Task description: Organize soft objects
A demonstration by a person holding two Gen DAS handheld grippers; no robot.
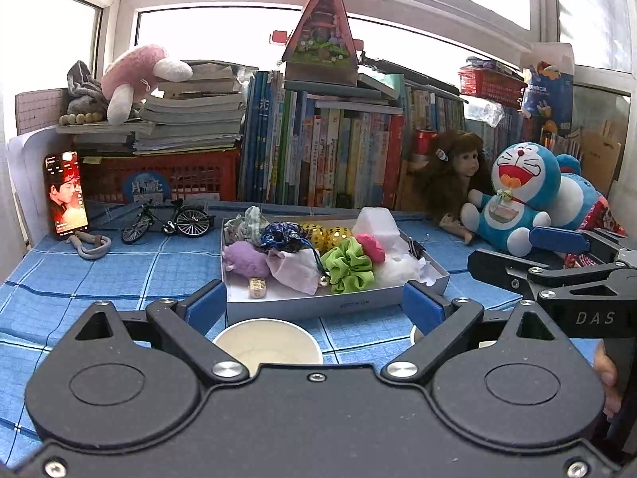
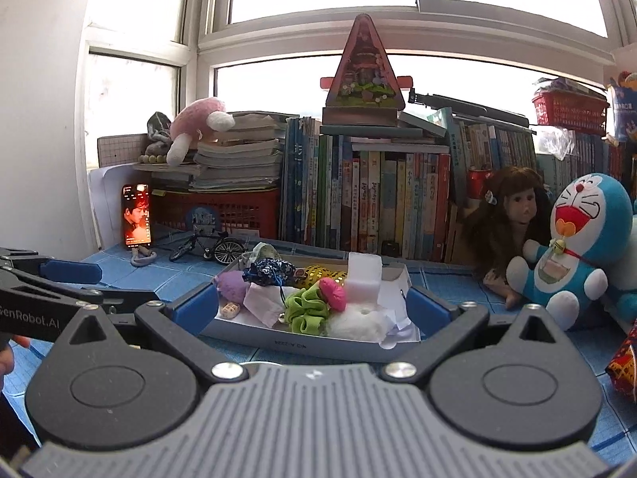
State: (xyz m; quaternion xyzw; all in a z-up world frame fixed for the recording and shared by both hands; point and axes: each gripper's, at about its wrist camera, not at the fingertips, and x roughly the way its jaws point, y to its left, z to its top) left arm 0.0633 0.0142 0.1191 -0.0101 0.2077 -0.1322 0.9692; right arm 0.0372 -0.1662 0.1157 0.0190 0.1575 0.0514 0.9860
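The left gripper (image 1: 314,304), fitted with blue-padded black fingers, was held with its jaws spread wide and nothing between them. The right gripper (image 2: 314,310), of the same build, was likewise held fully apart and empty.

A shallow white cardboard tray (image 1: 318,306) was located at the centre of both views, resting on a blue checked tablecloth (image 1: 119,263). The soft objects were contained within it: a lime-green fabric scrunchie (image 1: 350,267) at the front centre, a fluffy lilac plush piece (image 1: 245,259) at the left, a pale pink cloth pouch (image 1: 294,269) between them, a pink knitted ball (image 1: 372,247) just behind the scrunchie, a white fluffy pad (image 1: 400,269) at the right, and a white foam block (image 1: 376,221) at the rear right.

A white paper cup (image 1: 266,344) was seen in the lower centre of the left wrist view, just in front of the tray. A blue-and-white plush cat toy (image 1: 521,195) was seated at the right of the frame, beside a brown-haired doll (image 1: 458,167).
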